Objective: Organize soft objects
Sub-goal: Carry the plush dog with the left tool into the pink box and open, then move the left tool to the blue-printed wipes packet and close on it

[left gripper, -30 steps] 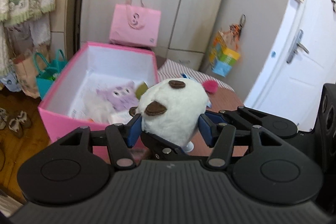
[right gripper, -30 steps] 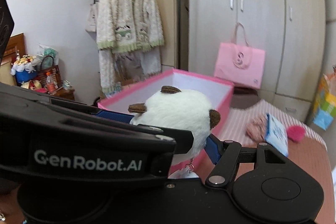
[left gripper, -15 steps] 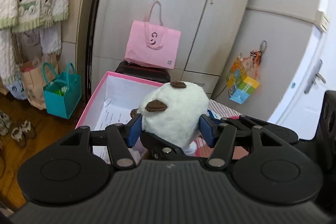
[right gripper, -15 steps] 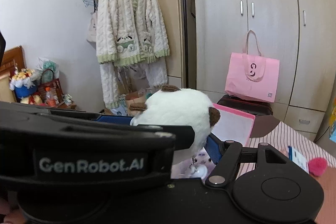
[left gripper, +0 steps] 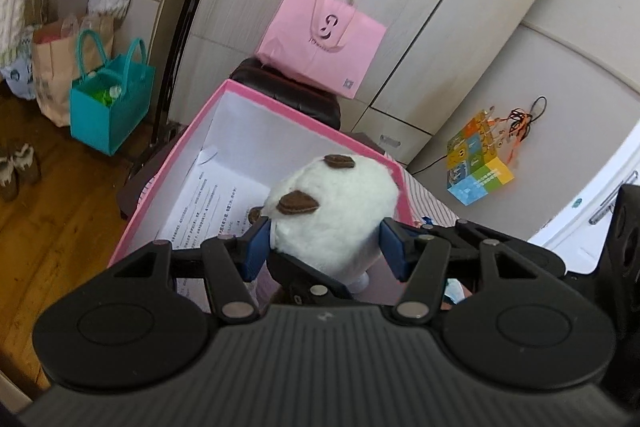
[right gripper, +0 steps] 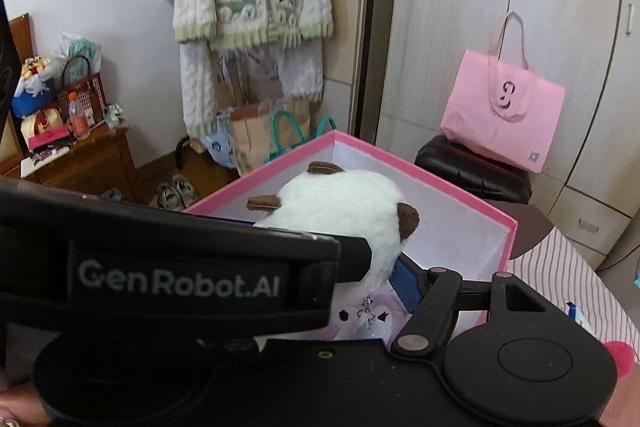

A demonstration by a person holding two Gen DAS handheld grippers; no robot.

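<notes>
A white plush toy point(left gripper: 336, 211) with brown ears is squeezed between the blue pads of my left gripper point(left gripper: 326, 247). My right gripper point(right gripper: 360, 251) is shut on the same plush toy point(right gripper: 340, 203); the left gripper's body hides its left finger. Both hold the toy above the open pink box point(left gripper: 192, 163), which is white inside with printed paper on its floor. A purple plush point(right gripper: 368, 311) lies in the box point(right gripper: 420, 171) below the toy.
A pink tote bag point(left gripper: 320, 39) sits on a dark stool behind the box. A teal bag point(left gripper: 110, 103) and shoes stand on the wooden floor at left. A striped cloth point(right gripper: 560, 275) with a pink fluffy item point(right gripper: 620, 355) lies right of the box. Wardrobe doors stand behind.
Both grippers have carried the white plush forward and over the pink box; the views now tilt down into the box. The grip on the toy is unchanged.
</notes>
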